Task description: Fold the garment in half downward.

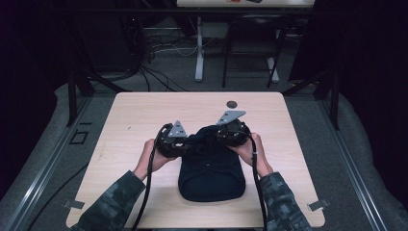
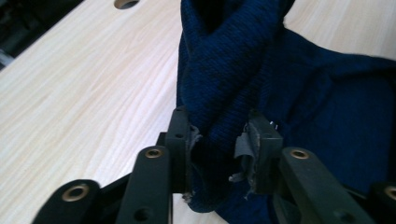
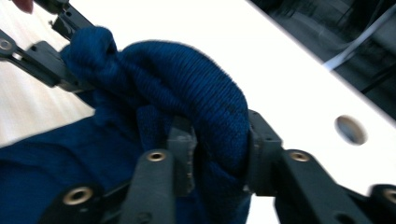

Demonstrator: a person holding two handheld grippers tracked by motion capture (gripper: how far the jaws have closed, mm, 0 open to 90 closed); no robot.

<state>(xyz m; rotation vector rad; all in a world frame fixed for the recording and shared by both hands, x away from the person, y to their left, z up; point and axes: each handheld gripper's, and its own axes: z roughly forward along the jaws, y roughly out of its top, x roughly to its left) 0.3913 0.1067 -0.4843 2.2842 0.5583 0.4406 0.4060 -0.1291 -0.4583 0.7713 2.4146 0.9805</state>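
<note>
A dark blue knitted garment (image 1: 210, 178) lies on the light wooden table (image 1: 139, 110), its far end bunched up between my two grippers. My left gripper (image 1: 186, 144) is shut on a thick fold of the knit (image 2: 224, 60), which rises from between its jaws (image 2: 218, 130). Just to its right, my right gripper (image 1: 220, 136) is shut on a rounded roll of the same fabric (image 3: 196, 88), pinched between its pads (image 3: 217, 140). In the right gripper view the left gripper (image 3: 46, 58) grips the cloth at the upper left. A hand in a camouflage sleeve holds each gripper.
A small round hole (image 1: 232, 103) sits in the tabletop near its far edge, beyond the grippers. Bare wood lies left and right of the garment. Behind the table, another table's leg (image 1: 199, 48), a dark stand and cables are on the grey floor.
</note>
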